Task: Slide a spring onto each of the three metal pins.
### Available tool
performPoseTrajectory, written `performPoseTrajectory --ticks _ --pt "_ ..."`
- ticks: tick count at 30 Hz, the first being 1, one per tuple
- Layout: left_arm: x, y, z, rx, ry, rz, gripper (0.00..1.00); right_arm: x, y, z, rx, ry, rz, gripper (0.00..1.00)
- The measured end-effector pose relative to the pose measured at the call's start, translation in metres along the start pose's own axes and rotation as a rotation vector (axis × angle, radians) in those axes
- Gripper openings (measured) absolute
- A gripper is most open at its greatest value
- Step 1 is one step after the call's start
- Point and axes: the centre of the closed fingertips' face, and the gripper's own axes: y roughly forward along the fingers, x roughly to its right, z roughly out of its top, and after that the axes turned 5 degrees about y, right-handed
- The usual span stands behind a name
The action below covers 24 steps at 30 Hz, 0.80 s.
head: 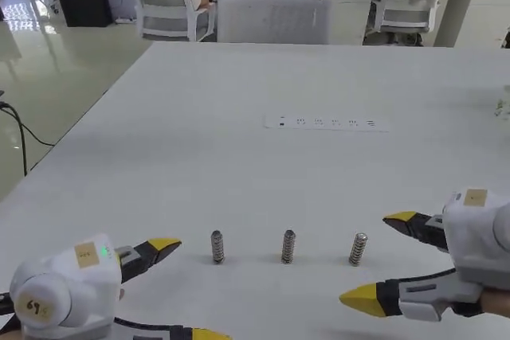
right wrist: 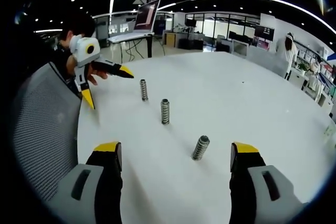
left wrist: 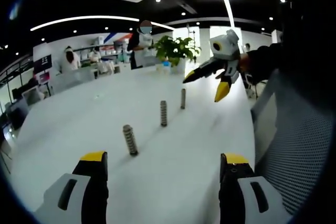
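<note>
with both tongs low over the white table, neither one grips anything; left gripper sits in the lower left of the head view, yellow-tipped jaws spread wide and empty; right gripper sits in the lower right, jaws likewise spread wide and empty; three springs stand in a row across the lower middle of the head view, evenly spaced and apart from each other: left spring, middle spring, right spring; left and middle stand upright, right one leans a little; the metal pins can't be made out apart from the coils; left spring is just beside the upper tip of the left gripper, not touching; right spring falls in the gap between the right gripper's tips, touching neither jaw; right gripper view confirms it, with that leaning spring low in the centre between the two jaws and the other two running off toward the upper left, where the left gripper shows with jaws parted; left gripper view has the row running from lower centre toward the upper right, ending near the right gripper; a recessed power strip lies flush in the table at mid-frame, well apart from the springs; office chairs line the top edge; a potted plant stands at the far end in the left gripper view
</note>
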Motion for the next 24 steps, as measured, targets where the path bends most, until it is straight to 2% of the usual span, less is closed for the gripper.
performPoseTrajectory --ticks 3,8,24 --pt "0.0006 -0.0001 -0.0002 0.001 -0.002 0.0 0.84 -0.0025 0.0008 -0.0045 0.001 0.006 -0.003 0.85" --pt "0.0016 -0.0006 -0.0009 0.002 -0.007 0.003 0.85 -0.0041 0.0014 -0.0054 0.02 0.017 -0.01 0.85" --pt "0.0006 -0.0021 -0.0027 0.008 -0.025 0.017 0.86 -0.0067 0.003 -0.0052 0.032 0.028 -0.014 0.86"
